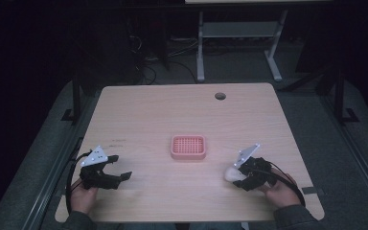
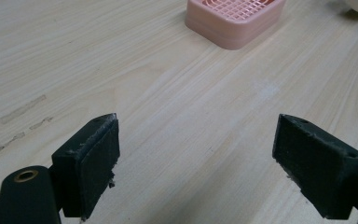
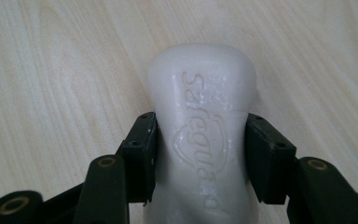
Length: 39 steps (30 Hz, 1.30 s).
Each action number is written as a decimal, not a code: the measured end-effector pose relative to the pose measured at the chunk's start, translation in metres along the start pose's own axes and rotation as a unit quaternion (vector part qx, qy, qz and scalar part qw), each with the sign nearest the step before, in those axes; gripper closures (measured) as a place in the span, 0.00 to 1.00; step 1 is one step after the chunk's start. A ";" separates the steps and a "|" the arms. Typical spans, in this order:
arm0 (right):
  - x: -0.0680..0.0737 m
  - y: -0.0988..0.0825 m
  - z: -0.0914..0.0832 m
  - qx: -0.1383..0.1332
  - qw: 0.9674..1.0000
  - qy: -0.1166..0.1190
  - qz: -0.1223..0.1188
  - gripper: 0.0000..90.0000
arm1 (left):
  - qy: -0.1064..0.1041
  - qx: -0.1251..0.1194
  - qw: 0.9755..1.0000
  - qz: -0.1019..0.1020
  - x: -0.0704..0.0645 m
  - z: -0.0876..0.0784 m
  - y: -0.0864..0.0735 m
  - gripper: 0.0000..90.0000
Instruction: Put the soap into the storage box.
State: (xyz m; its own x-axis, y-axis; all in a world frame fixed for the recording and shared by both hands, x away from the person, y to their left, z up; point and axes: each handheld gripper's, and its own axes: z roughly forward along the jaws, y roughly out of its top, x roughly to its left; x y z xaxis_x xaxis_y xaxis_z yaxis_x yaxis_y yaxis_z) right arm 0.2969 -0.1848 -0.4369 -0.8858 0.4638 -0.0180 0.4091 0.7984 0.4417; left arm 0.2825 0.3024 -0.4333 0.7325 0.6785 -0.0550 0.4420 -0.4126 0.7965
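Wooden table [image 1: 148,115], pale-grained, with a pink grid-topped soap dish [image 1: 188,147] at its middle. Left gripper [image 1: 117,168] near the front left edge, jaws spread wide over bare wood, well apart from the dish. Right gripper [image 1: 235,173] at front right, clamped on a white soap bar [image 3: 204,135] embossed "Safeguard".

I am reading one word, "Safeguard", pressed in raised letters into the face of the white, rounded bar of soap [image 3: 205,140], running lengthwise along it over an embossed shield outline. The last letters are getting blurred near my end. No other writing is showing legibly anywhere.
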 end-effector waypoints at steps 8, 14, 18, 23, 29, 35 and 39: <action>-0.002 0.017 -0.003 -0.005 1.000 0.003 -0.018 0.54 | 0.000 0.001 1.000 -0.002 0.000 -0.001 0.000 0.16; -0.005 0.031 0.001 0.009 0.999 0.013 -0.030 0.54 | 0.000 0.001 1.000 -0.002 0.000 -0.001 0.000 0.16; -0.010 0.041 -0.002 0.010 0.999 0.015 -0.036 0.54 | 0.001 0.000 1.000 -0.002 0.001 -0.001 0.000 0.16; -0.013 0.057 -0.004 0.016 0.999 0.018 -0.047 0.54 | 0.001 -0.003 1.000 -0.006 0.001 -0.001 -0.001 0.16; -0.017 0.075 -0.002 0.014 0.998 0.024 -0.057 0.54 | 0.001 -0.005 1.000 -0.005 0.001 -0.001 -0.001 0.16; -0.021 0.085 0.001 0.011 0.997 0.035 -0.061 0.54 | 0.001 -0.004 1.000 -0.004 0.001 -0.002 -0.001 0.16; -0.025 0.091 0.003 0.012 0.997 0.039 -0.065 0.54 | 0.000 -0.004 1.000 -0.004 0.001 -0.002 -0.001 0.16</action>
State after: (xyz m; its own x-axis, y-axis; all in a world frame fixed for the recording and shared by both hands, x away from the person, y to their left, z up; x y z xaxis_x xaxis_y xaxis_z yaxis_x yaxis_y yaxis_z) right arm 0.3574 -0.1224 -0.3992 -0.9454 0.3258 -0.0024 0.2950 0.8592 0.4179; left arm 0.2822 0.3047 -0.4326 0.7287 0.6822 -0.0608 0.4438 -0.4027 0.8005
